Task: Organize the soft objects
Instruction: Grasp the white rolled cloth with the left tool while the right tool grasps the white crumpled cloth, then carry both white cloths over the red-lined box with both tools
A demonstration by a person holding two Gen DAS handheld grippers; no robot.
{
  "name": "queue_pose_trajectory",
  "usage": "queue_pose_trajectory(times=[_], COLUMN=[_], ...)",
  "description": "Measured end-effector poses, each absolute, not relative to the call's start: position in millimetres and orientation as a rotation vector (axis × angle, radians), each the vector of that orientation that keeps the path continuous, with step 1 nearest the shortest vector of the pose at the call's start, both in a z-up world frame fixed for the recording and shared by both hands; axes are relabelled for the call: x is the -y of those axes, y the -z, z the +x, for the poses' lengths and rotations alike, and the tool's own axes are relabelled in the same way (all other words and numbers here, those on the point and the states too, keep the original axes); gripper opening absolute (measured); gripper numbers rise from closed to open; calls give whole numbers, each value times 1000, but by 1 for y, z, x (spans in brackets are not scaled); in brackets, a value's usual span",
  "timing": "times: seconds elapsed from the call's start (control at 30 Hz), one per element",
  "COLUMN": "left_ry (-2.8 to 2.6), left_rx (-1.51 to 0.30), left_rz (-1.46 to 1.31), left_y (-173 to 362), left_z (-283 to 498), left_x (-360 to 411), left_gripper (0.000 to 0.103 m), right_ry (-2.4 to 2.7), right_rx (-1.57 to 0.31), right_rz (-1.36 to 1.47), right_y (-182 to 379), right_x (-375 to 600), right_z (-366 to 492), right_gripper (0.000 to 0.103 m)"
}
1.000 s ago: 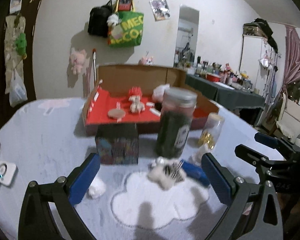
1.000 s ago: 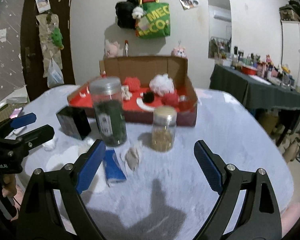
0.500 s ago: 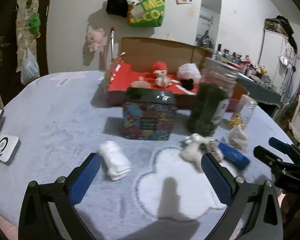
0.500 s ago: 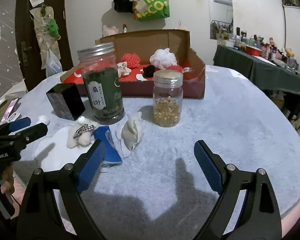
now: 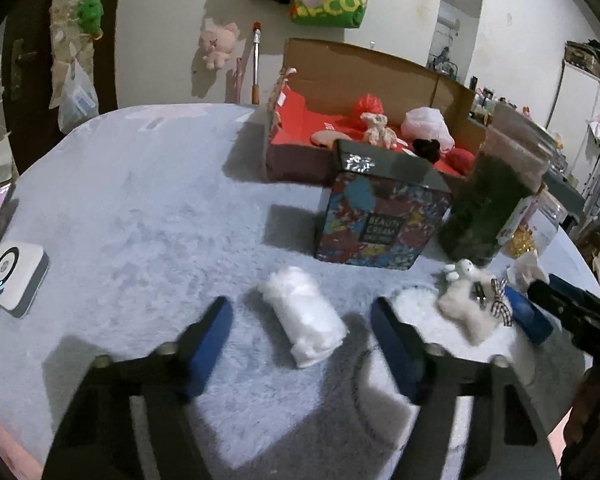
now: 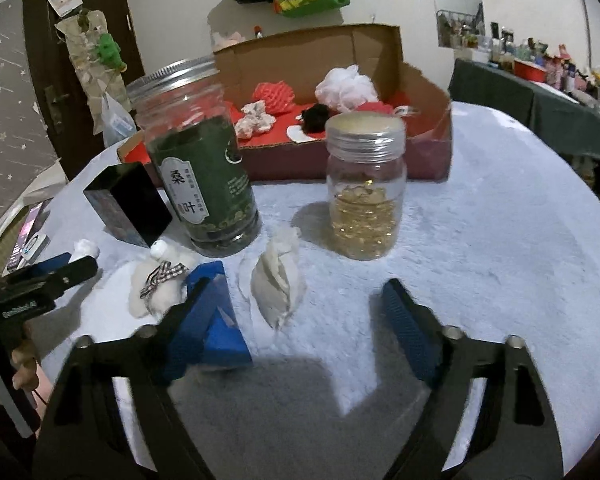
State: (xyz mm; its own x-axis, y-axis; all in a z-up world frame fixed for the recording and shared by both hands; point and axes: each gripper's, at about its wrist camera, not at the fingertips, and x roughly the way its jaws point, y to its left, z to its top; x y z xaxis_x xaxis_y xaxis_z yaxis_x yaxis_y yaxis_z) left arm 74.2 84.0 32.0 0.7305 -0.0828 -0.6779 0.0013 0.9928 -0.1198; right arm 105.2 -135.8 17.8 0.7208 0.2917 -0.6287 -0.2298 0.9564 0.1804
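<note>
Softness rules here — the rolled white cloth (image 5: 304, 316) lies on the fuzzy surface (image 5: 140, 216) between the left claw (image 5: 302, 334)'s open jaws, light and squashy, best pinched mid-roll — right claw (image 6: 296, 316) open too.

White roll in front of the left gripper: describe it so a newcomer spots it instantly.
Start at the open cardboard box, then come forward past the colourful Beauty Cream tin. The white roll lies on the blue fleece, between the open left gripper fingers: a plain cylinder, unlike the ribboned plush toy beside it.
</note>
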Motion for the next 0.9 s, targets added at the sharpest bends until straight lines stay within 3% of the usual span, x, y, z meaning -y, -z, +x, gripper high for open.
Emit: queue_pose_trajectory(times=[0.03, 0.1, 0.13, 0.2, 0.9], left_ry=[53, 77, 102, 151, 395], left_rx=[-746, -748, -749, -742, -713], left_rz=[-99, -79, -79, -77, -39], left_y=[-32, -33, -34, -37, -59], left_z=[74, 75, 74, 72, 63], left_x=[-81, -76, -72, -65, 1], left_gripper=[51, 20, 18, 17, 17], right_ry=[-298, -309, -317, -331, -430], right_rx=[-721, -734, -728, -712, -630], right_rz=[95, 101, 101, 100, 96], right_y=[-17, -14, -14, -16, -37], right_x=[135, 134, 133, 133, 122], right_z=[107, 109, 109, 105, 76], right_gripper=[54, 32, 29, 17, 15])
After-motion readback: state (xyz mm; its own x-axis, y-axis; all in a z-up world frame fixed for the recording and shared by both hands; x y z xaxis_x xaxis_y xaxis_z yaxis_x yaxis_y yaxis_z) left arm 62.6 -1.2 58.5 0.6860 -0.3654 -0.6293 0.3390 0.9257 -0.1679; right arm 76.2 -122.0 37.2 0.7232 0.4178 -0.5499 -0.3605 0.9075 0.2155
